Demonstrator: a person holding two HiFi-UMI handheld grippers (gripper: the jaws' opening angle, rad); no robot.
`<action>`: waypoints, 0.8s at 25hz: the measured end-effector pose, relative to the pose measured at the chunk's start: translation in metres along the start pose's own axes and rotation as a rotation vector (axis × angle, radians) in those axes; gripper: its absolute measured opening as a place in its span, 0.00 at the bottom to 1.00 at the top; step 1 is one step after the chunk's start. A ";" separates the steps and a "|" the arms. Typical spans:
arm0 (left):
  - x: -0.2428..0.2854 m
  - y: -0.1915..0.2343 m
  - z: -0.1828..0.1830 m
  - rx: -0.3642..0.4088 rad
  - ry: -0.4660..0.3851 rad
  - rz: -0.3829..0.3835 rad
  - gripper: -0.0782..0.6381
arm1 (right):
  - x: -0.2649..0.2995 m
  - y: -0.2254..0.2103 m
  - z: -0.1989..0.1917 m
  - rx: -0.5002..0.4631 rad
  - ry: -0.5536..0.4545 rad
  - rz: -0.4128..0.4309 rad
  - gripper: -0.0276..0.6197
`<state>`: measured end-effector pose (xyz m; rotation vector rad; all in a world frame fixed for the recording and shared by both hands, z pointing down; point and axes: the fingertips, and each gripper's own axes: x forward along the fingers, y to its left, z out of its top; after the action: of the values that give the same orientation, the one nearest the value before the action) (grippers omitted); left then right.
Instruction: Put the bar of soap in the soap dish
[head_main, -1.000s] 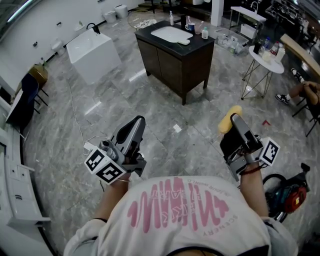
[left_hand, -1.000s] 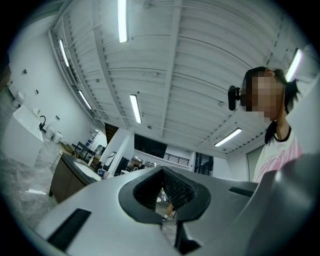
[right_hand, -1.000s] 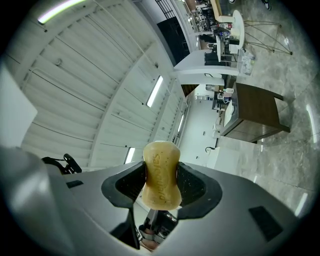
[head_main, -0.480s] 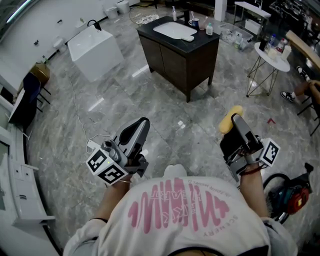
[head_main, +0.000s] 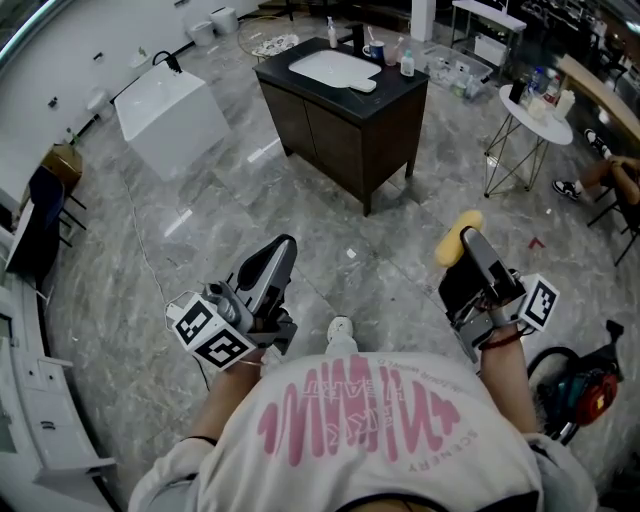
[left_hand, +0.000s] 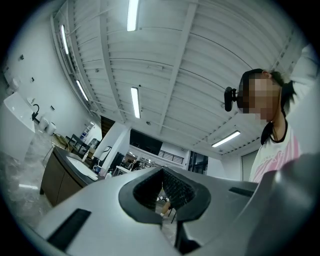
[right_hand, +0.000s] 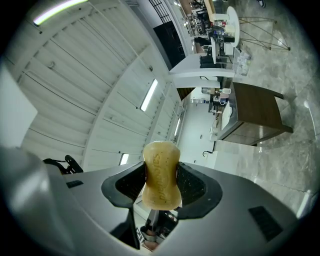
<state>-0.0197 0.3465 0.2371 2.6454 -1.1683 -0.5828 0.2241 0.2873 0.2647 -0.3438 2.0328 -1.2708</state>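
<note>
Right gripper (head_main: 467, 242) pinching yellow bar of soap (right_hand: 161, 172) at its waist, upright, near right over marble floor (head_main: 200, 250); left gripper (head_main: 279, 252) near left, jaws pressed together, empty; dark vanity (head_main: 340, 120) with white sink (head_main: 330, 68) far ahead, well apart

Yellow bar of soap (right_hand: 161, 174), dark brown vanity cabinet (head_main: 335, 135), grey marbled floor (head_main: 180, 260), pink-printed white shirt (head_main: 380, 430).
</note>
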 end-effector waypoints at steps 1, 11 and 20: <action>0.005 0.007 0.002 -0.003 0.003 -0.007 0.12 | 0.007 -0.002 0.003 -0.004 -0.003 -0.001 0.34; 0.040 0.095 0.039 -0.018 0.010 -0.025 0.12 | 0.089 -0.036 0.025 -0.014 -0.035 -0.013 0.34; 0.069 0.159 0.058 -0.009 0.020 -0.060 0.12 | 0.140 -0.065 0.041 -0.030 -0.073 -0.028 0.34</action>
<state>-0.1076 0.1878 0.2172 2.6809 -1.0814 -0.5691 0.1430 0.1512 0.2507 -0.4283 1.9937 -1.2284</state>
